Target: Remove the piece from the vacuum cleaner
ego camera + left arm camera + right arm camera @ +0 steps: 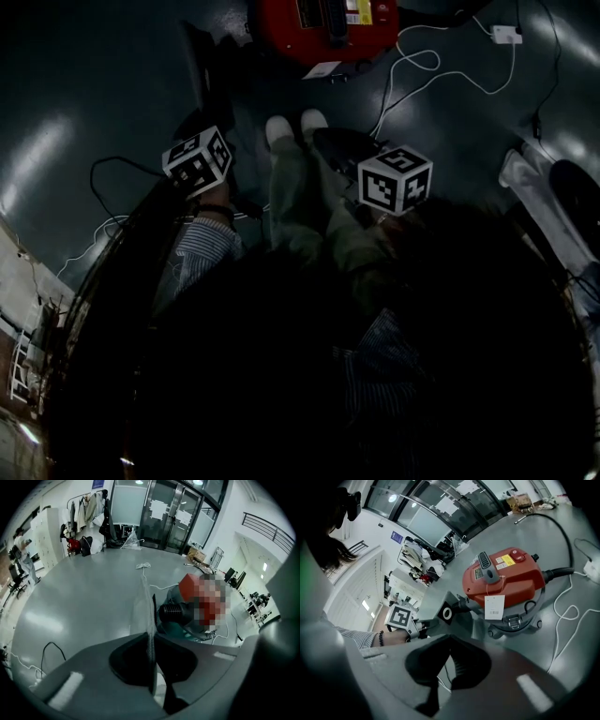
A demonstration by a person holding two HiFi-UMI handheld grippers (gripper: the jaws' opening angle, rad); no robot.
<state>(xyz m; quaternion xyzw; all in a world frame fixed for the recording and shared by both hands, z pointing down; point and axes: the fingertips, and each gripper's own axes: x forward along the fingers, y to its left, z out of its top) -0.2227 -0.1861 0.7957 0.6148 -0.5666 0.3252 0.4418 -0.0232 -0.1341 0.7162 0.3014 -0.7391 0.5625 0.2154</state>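
The red vacuum cleaner (323, 23) stands on the dark floor ahead of me; in the right gripper view its red body (501, 576) carries a white tag. My left gripper (151, 641) is shut on a thin flat grey piece (144, 604) that sticks up edge-on between its jaws, in front of the vacuum's black round port (171, 613). In the right gripper view that grey piece (444, 612) shows a white ring and sits by the vacuum's side; I cannot tell whether they touch. My right gripper (449, 639) is shut with nothing in it, hovering nearby (337, 142).
A white cable (431, 61) and its adapter (506, 35) lie right of the vacuum. A black cable (112, 169) loops on the floor at left. My white shoes (295, 127) are between the grippers. Glass doors (168, 517) and a coat rack (86, 513) stand far off.
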